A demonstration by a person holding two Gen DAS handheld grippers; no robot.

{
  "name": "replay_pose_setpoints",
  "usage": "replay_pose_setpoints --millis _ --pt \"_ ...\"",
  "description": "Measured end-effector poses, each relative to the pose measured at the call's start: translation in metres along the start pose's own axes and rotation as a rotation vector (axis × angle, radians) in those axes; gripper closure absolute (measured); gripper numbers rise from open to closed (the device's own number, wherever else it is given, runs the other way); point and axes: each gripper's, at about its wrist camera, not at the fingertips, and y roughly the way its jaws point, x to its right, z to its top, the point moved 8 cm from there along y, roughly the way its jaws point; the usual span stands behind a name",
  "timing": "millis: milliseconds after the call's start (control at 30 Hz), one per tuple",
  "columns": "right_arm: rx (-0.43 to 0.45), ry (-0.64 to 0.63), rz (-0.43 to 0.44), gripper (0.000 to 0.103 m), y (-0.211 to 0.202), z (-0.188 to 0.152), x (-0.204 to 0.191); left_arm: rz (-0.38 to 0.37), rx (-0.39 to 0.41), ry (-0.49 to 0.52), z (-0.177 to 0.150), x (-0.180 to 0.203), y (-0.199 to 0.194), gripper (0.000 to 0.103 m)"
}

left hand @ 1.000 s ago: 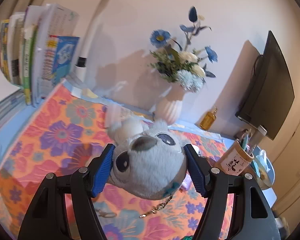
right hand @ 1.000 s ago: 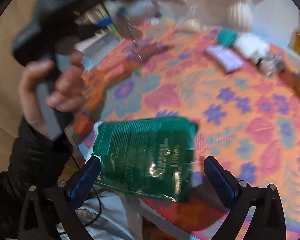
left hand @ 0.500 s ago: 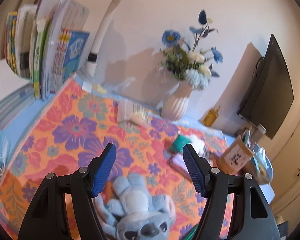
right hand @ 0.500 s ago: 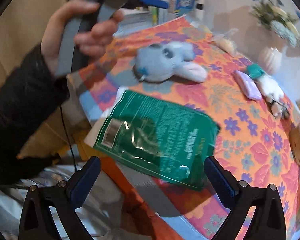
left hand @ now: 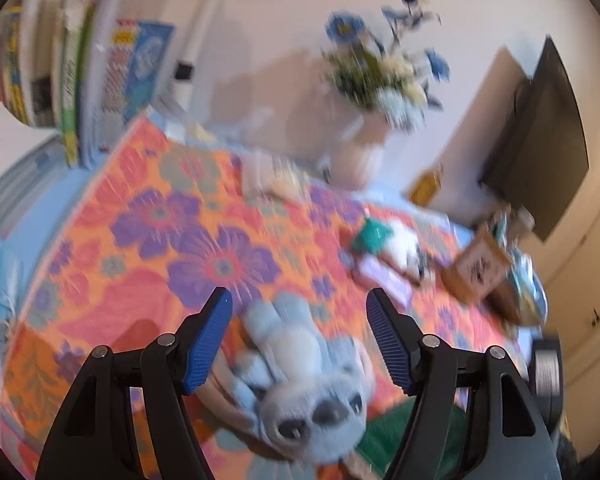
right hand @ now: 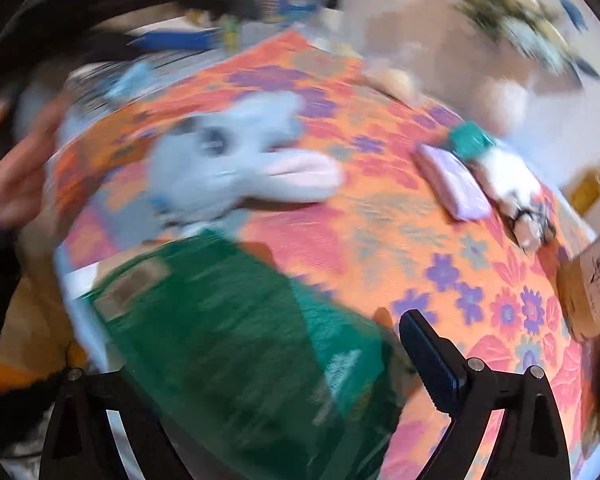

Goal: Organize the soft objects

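Both of your views are evenly lit, soft indoor light, no harsh glare. Your left wrist view is moderately motion-blurred: the flower vase (left hand: 374, 148) smears worst, and behind it soft shadows fall on the wall (left hand: 283, 40). Your right wrist view is far worse: the green packet (right hand: 243, 344) is streaked, with faint sheen on its film, and everything left of it is a dark smear. Fisheye bends the floral cloth (left hand: 147, 240) at the edges, and black vignette rings both views.

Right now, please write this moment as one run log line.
left gripper: open, over plush toy | right gripper: closing around green bag | cloth: toy lying
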Motion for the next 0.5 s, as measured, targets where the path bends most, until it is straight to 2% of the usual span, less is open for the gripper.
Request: replay_pose_setpoints --millis 100,167,267,333,367,400,433,467,500 --pt "-0.009 0.031 0.065 0.008 0.0 0.002 0.005 0.006 -0.084 0.012 -0.02 0.007 0.009 0.025" --pt "0.013 -0.019 0.086 0.008 -0.011 0.002 -0.007 0.021 -0.116 0.01 -0.03 0.008 0.014 0.016" --pt "0.079 -0.161 0.018 0.008 -0.025 0.005 -0.028 0.067 -0.184 0.003 -0.042 0.009 0.03 0.016" --pt "0.082 -0.207 -0.017 0.008 -0.023 0.006 -0.036 0.114 -0.21 0.024 -0.047 0.01 0.038 0.016" --pt "0.083 -0.22 -0.014 0.02 -0.02 0.006 -0.039 0.138 -0.216 0.037 -0.049 0.01 0.041 0.017" --pt "0.074 -0.226 0.003 0.044 -0.017 0.004 -0.042 0.161 -0.226 0.052 -0.051 0.011 0.044 0.018" --pt "0.057 -0.221 0.015 0.056 -0.012 0.002 -0.043 0.176 -0.229 0.065 -0.052 0.012 0.046 0.021" --pt "0.071 -0.211 0.017 0.062 -0.012 0.002 -0.043 0.182 -0.226 0.075 -0.053 0.012 0.047 0.031" --pt "0.094 -0.2 0.014 0.069 -0.014 0.004 -0.043 0.172 -0.228 0.077 -0.054 0.013 0.048 0.036"
